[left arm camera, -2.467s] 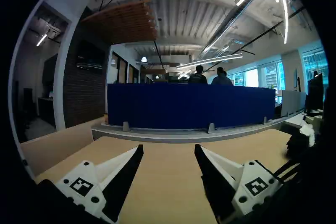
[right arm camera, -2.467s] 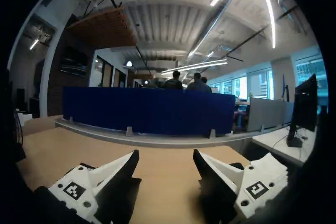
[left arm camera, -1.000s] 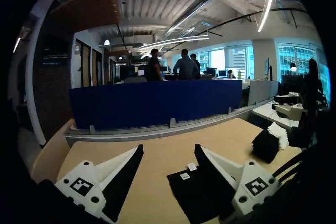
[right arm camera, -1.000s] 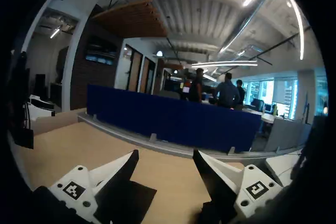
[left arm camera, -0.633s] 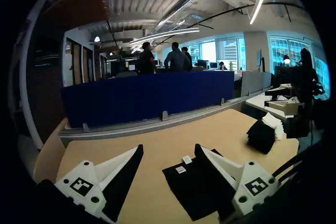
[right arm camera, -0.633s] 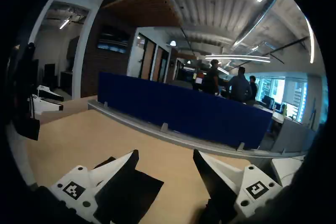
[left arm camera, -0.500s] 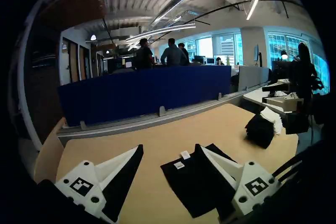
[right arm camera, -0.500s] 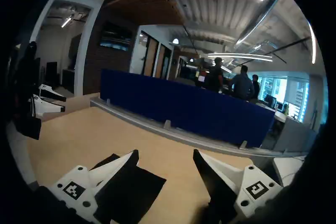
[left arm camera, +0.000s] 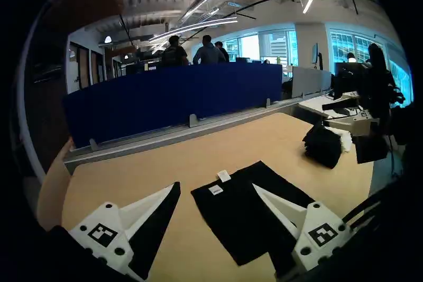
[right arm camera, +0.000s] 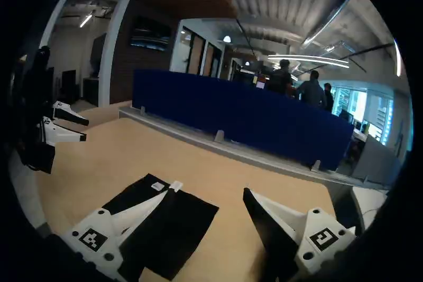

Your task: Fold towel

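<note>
Under the left claw and right claw, both released, more black towel shows than before.

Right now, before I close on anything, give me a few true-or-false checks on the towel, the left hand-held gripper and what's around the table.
1. The black towel lies spread flat on the wooden table. True.
2. The left hand-held gripper is shut on the towel. False: its fingers stand apart, gripping nothing.
3. A pile of folded dark cloths sits on the same table, apart from the towel. True.
4. The partition behind the table is red. False: it is blue.
</note>
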The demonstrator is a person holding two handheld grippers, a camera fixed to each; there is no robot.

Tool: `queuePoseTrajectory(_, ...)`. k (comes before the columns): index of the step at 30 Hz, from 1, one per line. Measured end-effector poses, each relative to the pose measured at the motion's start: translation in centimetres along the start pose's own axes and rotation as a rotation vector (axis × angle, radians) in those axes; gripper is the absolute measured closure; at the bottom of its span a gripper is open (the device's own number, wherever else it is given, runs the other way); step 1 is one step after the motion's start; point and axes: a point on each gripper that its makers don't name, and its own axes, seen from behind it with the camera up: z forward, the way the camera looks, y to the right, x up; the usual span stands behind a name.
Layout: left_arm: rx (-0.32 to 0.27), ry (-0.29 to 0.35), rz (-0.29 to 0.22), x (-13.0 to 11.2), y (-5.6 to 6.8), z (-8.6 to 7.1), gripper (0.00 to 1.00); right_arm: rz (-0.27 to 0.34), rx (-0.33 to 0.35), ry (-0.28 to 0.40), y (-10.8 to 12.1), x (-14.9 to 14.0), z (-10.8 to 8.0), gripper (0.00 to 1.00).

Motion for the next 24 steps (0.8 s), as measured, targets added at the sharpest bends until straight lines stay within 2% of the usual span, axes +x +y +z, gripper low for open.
queuePoseTrajectory(15, -0.013, -0.091, 0.023, -6.7, 1.1, 1.3, 0.1, -0.001, 0.039, -0.106, -2.5, -7.4, 1.3, 0.0)
queuePoseTrajectory(24, -0.05, -0.166, 0.035, -11.1, 3.0, 2.2, 0.1, -0.011, 0.065, -0.183, -3.7, -12.0, 1.9, 0.0)
